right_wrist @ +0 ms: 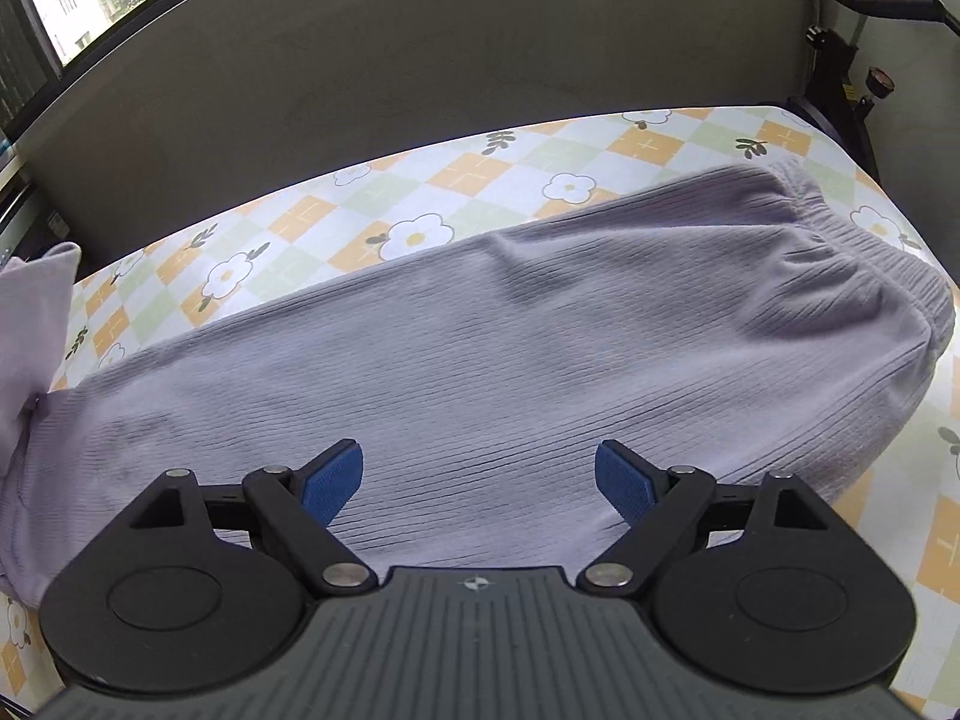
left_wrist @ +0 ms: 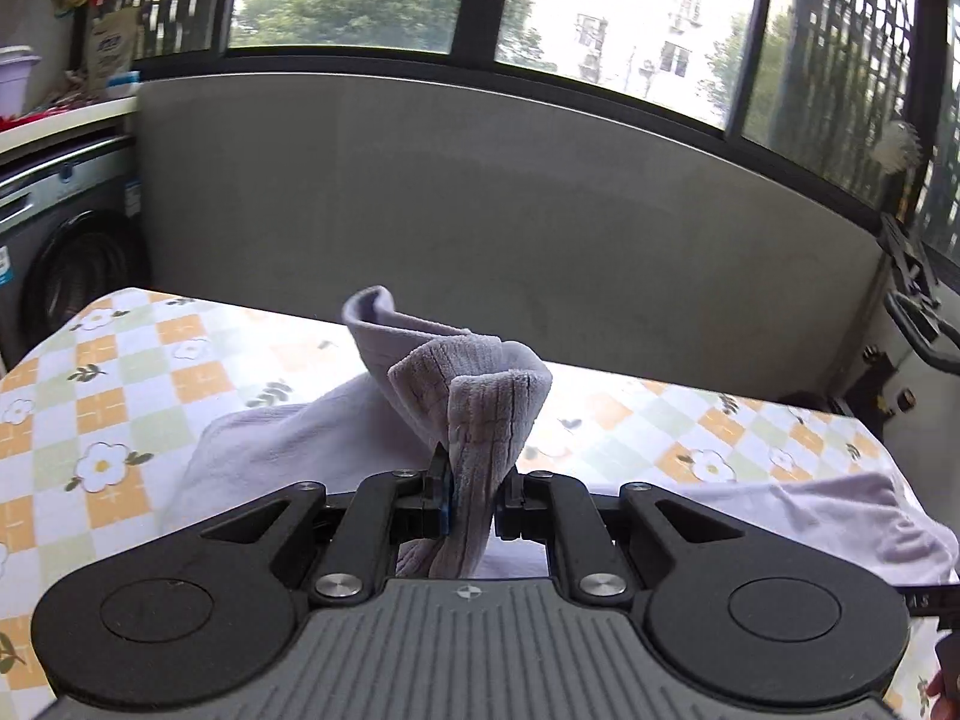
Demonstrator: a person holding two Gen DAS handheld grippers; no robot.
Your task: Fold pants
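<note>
The lilac ribbed pants [right_wrist: 480, 330] lay stretched across the table [right_wrist: 468, 174] with its flowered checked cloth, waistband toward the exercise bike [right_wrist: 852, 18]. The left gripper [left_wrist: 471, 498] pinched a bunched end of the pants between its fingers, lifting it clear of the cloth. The right gripper [right_wrist: 480, 480] hung above the middle of the fabric, its blue pads [right_wrist: 330, 480] spread wide and holding nothing.

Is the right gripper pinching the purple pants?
No, the right gripper hangs wide open above the purple pants, with its blue pads clear of the cloth.
</note>
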